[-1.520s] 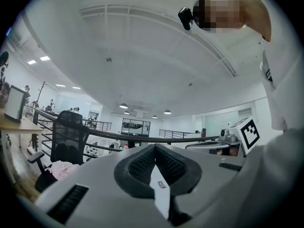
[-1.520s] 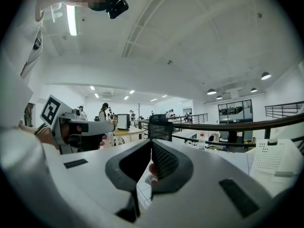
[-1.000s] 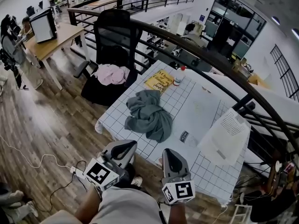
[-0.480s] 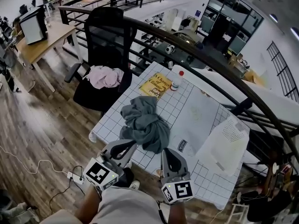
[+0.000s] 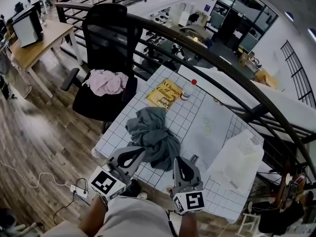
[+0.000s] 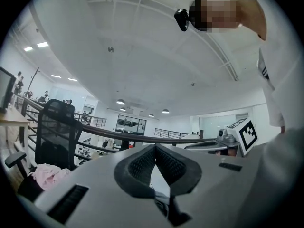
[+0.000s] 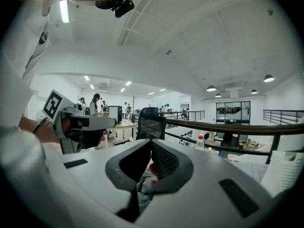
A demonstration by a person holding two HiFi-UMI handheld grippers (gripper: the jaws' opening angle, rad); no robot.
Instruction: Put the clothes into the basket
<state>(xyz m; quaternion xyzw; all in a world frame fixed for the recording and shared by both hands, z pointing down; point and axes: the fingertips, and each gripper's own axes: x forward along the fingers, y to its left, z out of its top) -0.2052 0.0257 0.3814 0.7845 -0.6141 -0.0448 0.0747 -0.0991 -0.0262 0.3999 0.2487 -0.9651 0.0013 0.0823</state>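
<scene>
Left gripper (image 5: 134, 156) and right gripper (image 5: 179, 166) are both held out low in the head view, side by side at the near edge of the gridded table (image 5: 183, 113). A second ago the grey garment (image 5: 150, 136) lay well ahead of them; it now sits just beyond their tips, with the left tip at its near hem, so the person has closed in and the first pick-up looks about to begin. The white perforated basket (image 5: 244, 144) stands at the table's right end, clear of both tools, and a pink garment (image 5: 106, 81) lies apart on the black chair (image 5: 106, 58) beyond the far left corner. In the left gripper view, the left gripper (image 6: 155, 148) has its pads meeting at the tip with nothing between them, the pink garment (image 6: 47, 174) off to its left. In the right gripper view, the right gripper (image 7: 151, 145) is likewise pressed together and empty; the grey garment (image 7: 142, 186) shows just below and ahead of it, not caught. Both would need to part before either can take cloth.
</scene>
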